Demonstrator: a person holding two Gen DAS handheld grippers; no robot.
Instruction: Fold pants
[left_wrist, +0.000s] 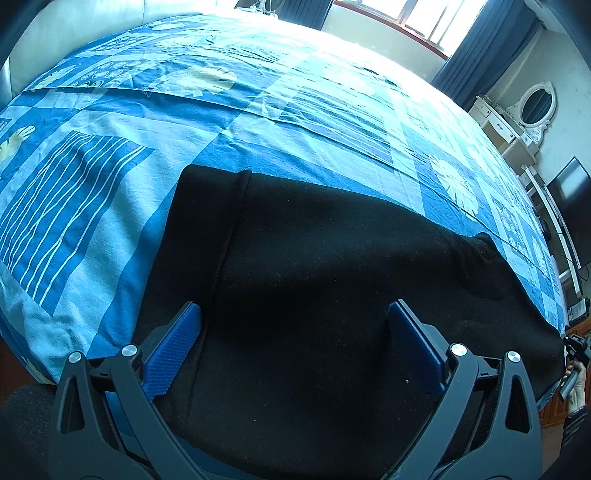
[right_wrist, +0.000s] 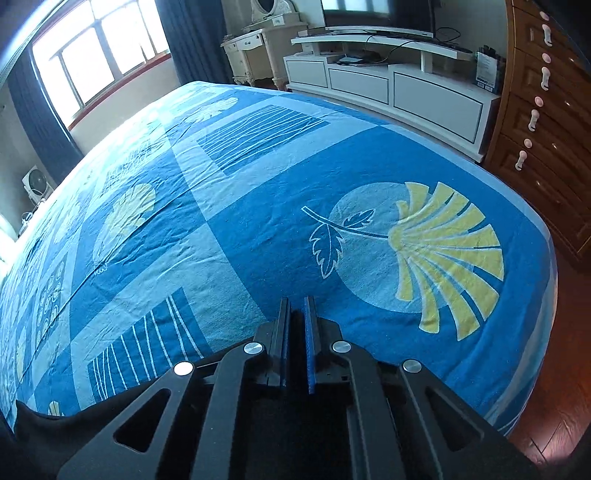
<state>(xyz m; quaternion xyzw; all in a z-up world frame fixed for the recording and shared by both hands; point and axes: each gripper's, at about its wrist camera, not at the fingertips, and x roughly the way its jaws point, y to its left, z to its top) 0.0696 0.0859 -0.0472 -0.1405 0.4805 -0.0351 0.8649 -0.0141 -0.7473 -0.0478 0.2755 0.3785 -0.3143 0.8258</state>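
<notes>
— Well, those black pants (left_wrist: 332, 280) look like thick knit or fleece: soft, floppy, a bit fuzzy, nothing that would slip or break. I'd guess they'll drape and sag the moment a corner comes up.

— Where are they lying?

— Flat on the bed, on the blue patterned bedsheet (left_wrist: 110, 206), along the near edge of it. A stitched seam (left_wrist: 229, 251) runs away from us down the cloth, and a narrower strip of fabric lies on the far side of that seam. The other end bunches slightly towards the bed's foot (left_wrist: 484, 243).

— And the left gripper (left_wrist: 295, 325)?

— Just above the pants, its blue pads (left_wrist: 177, 339) spread wide apart with the cloth under them and the seam just inside one pad. Nothing pinched that I can see.

— The right gripper (right_wrist: 297, 321)?

— Jaws drawn together, a thin gap showing between the pads, and no cloth visible in that gap. It points down at bare sheet beside the yellow fan-leaf print (right_wrist: 443, 254). A dark tongue of the pants (right_wrist: 40, 421) only shows off to its side, at the near edge of the bed.

— So where would you take hold?

— Along an edge or the seam, I'd say, pinching both layers, one grip near each end. Soft fabric like that should fold over without a fight, but a single pinch in the middle would likely let the rest droop and crumple.

— Anything else nearby?

— Beyond the bed's foot, a white TV stand (right_wrist: 388, 81). Well clear.
</notes>
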